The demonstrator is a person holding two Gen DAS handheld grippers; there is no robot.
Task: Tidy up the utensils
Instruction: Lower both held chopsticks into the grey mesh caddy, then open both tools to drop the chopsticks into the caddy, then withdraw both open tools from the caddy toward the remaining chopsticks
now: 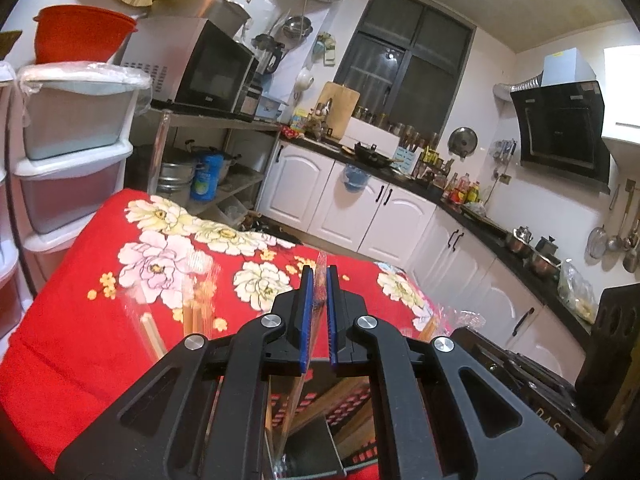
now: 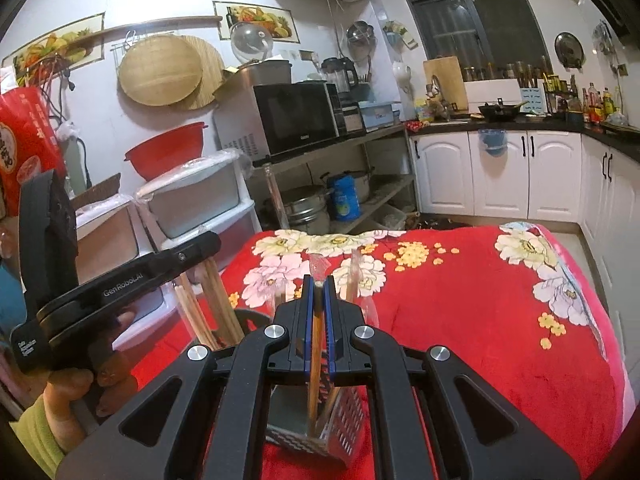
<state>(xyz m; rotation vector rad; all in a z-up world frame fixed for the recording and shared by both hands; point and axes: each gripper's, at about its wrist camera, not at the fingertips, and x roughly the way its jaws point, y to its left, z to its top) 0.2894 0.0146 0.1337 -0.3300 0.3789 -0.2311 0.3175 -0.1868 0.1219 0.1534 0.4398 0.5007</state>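
Two handheld black two-finger tongs with blue pads work above a table draped in a red blanket with large pale flowers (image 2: 460,300). The right gripper (image 2: 319,280) is clamped on a wrapped pair of wooden chopsticks (image 2: 316,344), which runs upright between its pads; the clear wrapper end sticks up past the fingertips, and the lower end reaches down into a perforated metal utensil holder (image 2: 344,428) standing on the blanket at the near edge, directly beneath the tongs. The left gripper (image 1: 319,276) is likewise closed, pinching the clear plastic sleeve of another chopstick pair (image 1: 319,292); the sticks hang below it, over the same metal holder (image 1: 316,452). In the right wrist view the left tool shows at the left, gripped by a hand (image 2: 80,372) in a yellow-green sleeve, with several wrapped chopsticks (image 2: 212,304) hanging beneath its nose. Further clear-wrapped chopsticks (image 1: 154,332) show to the left of the left gripper, blurred. White kitchen cabinets (image 2: 500,172) line the far side.
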